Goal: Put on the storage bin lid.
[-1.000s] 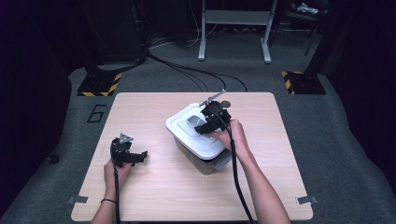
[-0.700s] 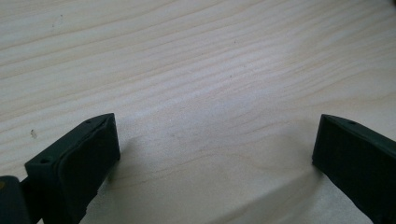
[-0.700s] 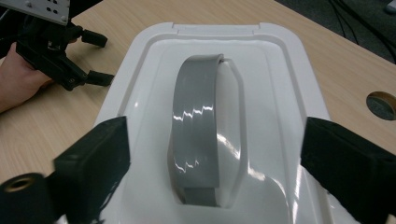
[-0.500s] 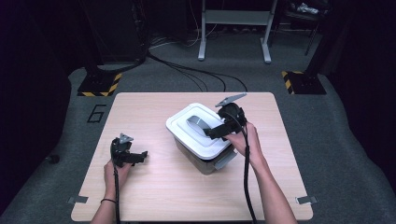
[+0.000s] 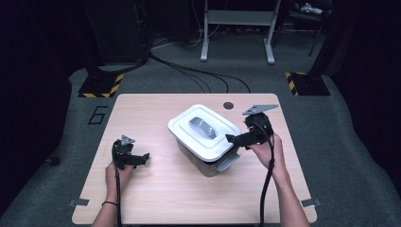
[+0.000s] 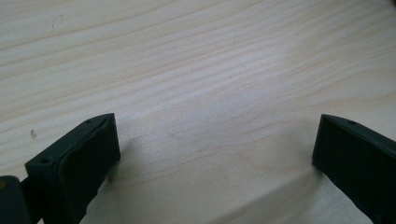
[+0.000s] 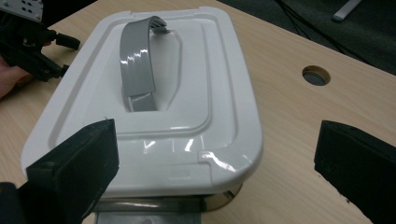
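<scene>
Fingers spread wide and empty, the right gripper (image 5: 236, 139) hovered just beside the white lidded container (image 5: 204, 135) at the middle of the table (image 5: 156, 198), seen from the high view; the left gripper (image 5: 137, 158) sat well apart, above dark carpet and cables. In the left gripper view, wide-open fingers (image 6: 79, 163) touched only bare wood. In the right gripper view, the parted fingers (image 7: 79, 163) framed the container's lid with its grey handle (image 7: 137, 60).

Painted digit "6" (image 5: 98, 115) on grey floor left of table (image 5: 142, 109).
</scene>
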A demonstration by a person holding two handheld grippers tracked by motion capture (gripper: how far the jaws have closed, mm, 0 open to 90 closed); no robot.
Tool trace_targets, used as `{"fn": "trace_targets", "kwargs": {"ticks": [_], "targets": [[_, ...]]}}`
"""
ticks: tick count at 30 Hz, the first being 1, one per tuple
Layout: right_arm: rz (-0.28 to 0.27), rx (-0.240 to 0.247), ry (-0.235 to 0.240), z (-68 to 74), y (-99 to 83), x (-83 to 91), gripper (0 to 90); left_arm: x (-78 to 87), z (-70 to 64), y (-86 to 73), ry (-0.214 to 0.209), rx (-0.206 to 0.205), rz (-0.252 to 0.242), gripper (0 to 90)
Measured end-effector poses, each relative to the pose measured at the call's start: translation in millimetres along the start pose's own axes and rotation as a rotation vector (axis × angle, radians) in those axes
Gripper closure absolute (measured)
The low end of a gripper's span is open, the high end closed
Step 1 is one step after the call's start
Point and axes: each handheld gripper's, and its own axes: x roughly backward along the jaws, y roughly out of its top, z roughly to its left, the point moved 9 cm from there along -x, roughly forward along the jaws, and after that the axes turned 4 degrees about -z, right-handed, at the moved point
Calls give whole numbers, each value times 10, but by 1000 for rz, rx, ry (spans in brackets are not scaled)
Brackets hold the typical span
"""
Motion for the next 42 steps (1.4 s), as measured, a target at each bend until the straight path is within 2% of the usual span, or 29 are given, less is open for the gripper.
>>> {"fn": "trace_targets", "kwargs": {"ticks": [9, 15, 18, 22, 24, 31, 34, 36, 37, 38, 42], "targets": [[-23, -33, -72, -211, -303, 225, 0, 2, -3, -3, -1, 0, 2, 5], [-38, -80, -104, -378, -574, 295, 0, 2, -5, -3, -1, 2, 2, 5], [-27, -84, -133, -459, -713, 298, 0, -4, -10, 3, -3, 3, -1, 5], [-18, -112, -154, -554, -899, 223, 0, 0, -11, 0, -3, -2, 0, 6], [-7, -111, -173, -595, -1005, 171, 0, 0, -12, 0, -4, -2, -1, 6], [55, -167, -212, -778, -1475, -17, 0, 0, -12, 0, -4, -2, -1, 6], [84, -191, -215, -834, -1697, -99, 0, 0, -11, 0, -4, -3, 0, 6], [87, -187, -214, -864, -1820, -151, 0, 0, -12, 0, -3, -2, 0, 6], [88, -205, -214, -865, -1873, -174, 0, 0, -12, 0, -4, -2, 0, 6], [88, -204, -204, -868, -1924, -192, 0, 0, -12, -1, -3, -2, 0, 5], [114, -193, -245, -909, -2072, -258, 0, 0, -11, 0, -3, -3, 0, 5]]}}
